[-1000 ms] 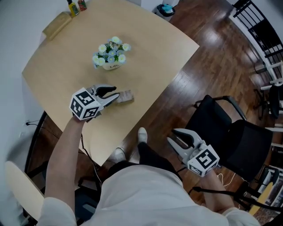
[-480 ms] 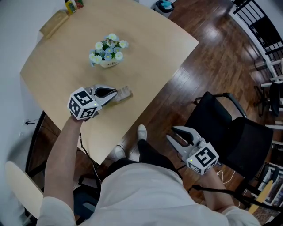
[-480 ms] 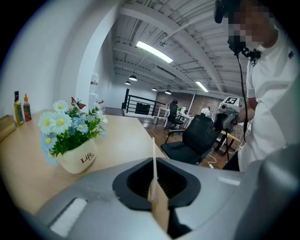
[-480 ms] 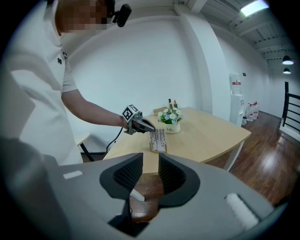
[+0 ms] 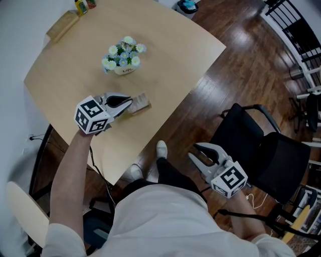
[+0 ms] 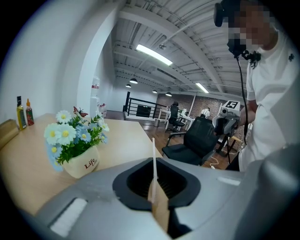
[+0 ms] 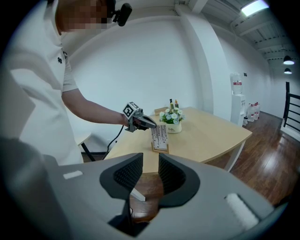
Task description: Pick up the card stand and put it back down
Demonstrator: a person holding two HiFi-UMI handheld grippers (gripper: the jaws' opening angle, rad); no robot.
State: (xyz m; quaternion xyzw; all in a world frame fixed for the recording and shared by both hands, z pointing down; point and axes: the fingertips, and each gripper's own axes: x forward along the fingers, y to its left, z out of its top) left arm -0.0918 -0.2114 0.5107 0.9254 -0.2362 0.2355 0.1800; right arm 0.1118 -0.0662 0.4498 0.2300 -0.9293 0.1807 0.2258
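Observation:
The card stand (image 5: pixel 140 103), a printed card upright in a small wooden base, is near the front of the pale wooden table (image 5: pixel 165 45). My left gripper (image 5: pixel 124 104) is shut on the card's near edge. In the left gripper view the card (image 6: pixel 153 157) shows edge-on, pinched between the dark pads. In the right gripper view the stand (image 7: pixel 159 137) has its base low by the tabletop; whether it touches I cannot tell. My right gripper (image 5: pixel 199 156) hangs open over the floor, off the table's front right, with nothing between its fingers.
A white pot of flowers (image 5: pixel 123 56) stands behind the card stand. Two small bottles (image 5: pixel 83 6) and a wooden block (image 5: pixel 62 27) sit at the table's far corner. A black office chair (image 5: pixel 258 148) is on the wooden floor to the right.
The left jaws stood apart around the card a second ago and have since closed on it. The right gripper has hardly moved.

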